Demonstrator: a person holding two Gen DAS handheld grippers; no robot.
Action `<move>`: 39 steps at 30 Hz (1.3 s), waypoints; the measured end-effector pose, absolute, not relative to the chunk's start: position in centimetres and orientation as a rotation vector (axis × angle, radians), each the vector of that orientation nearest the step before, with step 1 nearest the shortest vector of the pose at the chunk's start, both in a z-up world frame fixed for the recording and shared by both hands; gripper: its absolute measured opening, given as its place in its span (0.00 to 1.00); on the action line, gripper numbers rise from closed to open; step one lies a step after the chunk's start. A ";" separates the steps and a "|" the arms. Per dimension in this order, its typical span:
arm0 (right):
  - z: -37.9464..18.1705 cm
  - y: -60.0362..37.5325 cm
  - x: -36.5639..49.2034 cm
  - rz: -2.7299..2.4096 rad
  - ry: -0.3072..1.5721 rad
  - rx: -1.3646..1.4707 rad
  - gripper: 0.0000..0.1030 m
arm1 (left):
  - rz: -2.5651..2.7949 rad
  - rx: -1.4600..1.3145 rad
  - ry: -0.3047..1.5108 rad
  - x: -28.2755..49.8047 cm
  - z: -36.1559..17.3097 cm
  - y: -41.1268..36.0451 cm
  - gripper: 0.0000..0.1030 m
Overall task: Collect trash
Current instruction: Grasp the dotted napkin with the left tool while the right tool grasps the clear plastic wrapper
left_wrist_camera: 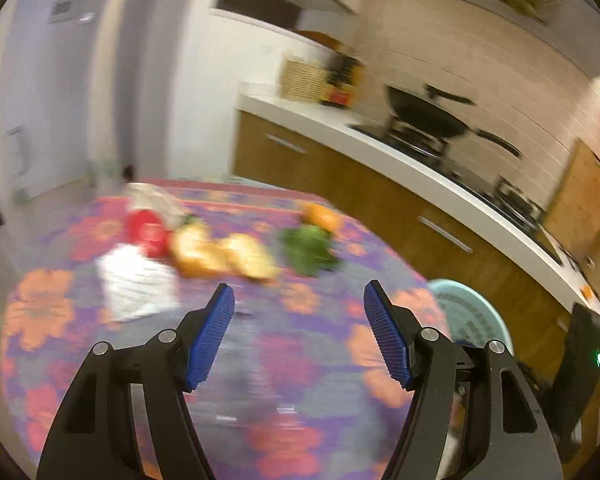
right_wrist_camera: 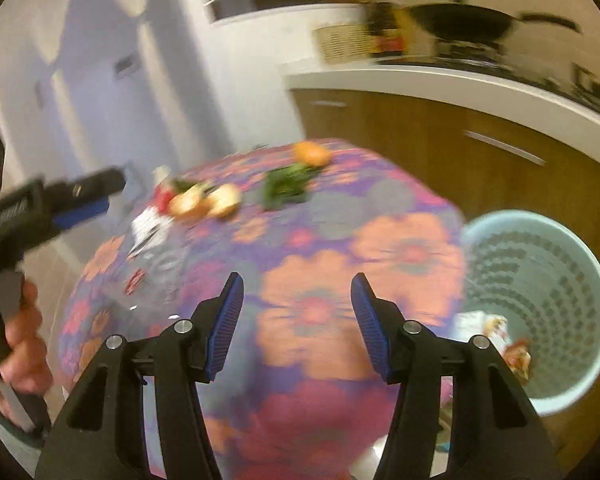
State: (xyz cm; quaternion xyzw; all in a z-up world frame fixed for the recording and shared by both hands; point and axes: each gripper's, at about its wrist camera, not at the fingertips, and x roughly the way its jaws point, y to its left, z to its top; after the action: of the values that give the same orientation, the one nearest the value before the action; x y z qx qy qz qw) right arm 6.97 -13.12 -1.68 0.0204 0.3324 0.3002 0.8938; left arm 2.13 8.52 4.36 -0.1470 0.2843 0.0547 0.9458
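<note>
Both the left gripper point(left_wrist_camera: 299, 304) and the right gripper point(right_wrist_camera: 297, 294) hang spread and empty over the floral table point(right_wrist_camera: 312, 304). The trash, a white wrapper point(left_wrist_camera: 138, 284) with a clear crumpled bag point(right_wrist_camera: 156, 264) beside it, lies ahead and to the left. Blur hides the wrapper's long axis. The left gripper looks nearer to it, while the bin point(right_wrist_camera: 540, 280), already holding scraps, stands to the right, just off the table edge.
</note>
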 end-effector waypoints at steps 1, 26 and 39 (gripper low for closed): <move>-1.6 -11.4 6.8 0.646 0.692 0.017 0.51 | 0.133 -0.304 0.579 1.9 4.3 9.6 0.64; -5.4 5.5 10.3 0.784 0.898 -0.238 0.53 | 0.209 -0.366 0.815 8.7 -5.2 25.5 0.59; -5.4 7.2 8.5 0.757 0.833 -0.382 0.06 | 0.197 -0.295 0.812 8.1 -5.1 24.0 0.08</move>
State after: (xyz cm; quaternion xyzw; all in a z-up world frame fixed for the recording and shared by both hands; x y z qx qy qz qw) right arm 8.49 7.24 -5.44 -0.1800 0.3926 0.3564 0.8285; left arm 8.12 24.00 -5.06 -0.1426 0.3928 0.0952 0.9035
